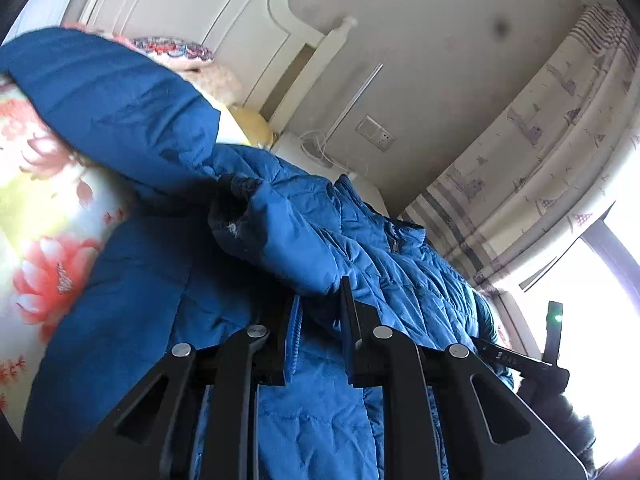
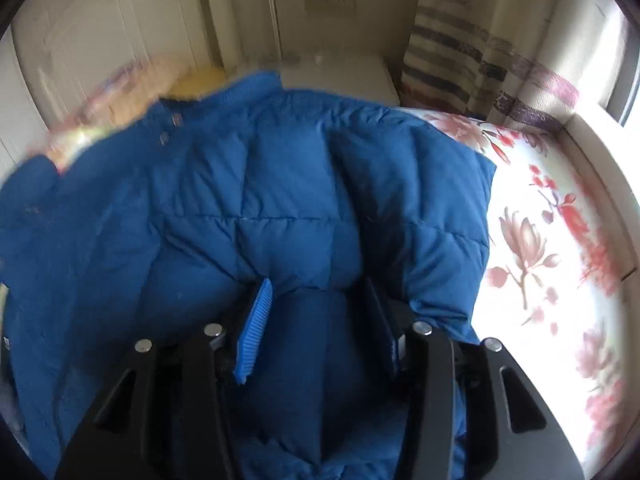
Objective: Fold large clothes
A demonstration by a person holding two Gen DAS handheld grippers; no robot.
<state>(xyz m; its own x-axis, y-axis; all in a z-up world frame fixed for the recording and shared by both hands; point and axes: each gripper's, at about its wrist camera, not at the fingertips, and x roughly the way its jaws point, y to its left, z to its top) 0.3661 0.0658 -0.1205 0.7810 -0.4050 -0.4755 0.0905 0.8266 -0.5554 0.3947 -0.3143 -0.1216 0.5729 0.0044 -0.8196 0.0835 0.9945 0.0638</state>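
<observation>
Spreading across the flowered bed, the blue puffer jacket lies collar toward the headboard, one sleeve lifted and draped over the body. The left gripper has its fingers pinched shut on a fold of the quilted fabric. The right gripper sits over the hem, fingers part open with padding bulging between them; whether they press on it I can't tell. It looks like the sleeve-fold step; next, lay that fold flat and smooth it.
</observation>
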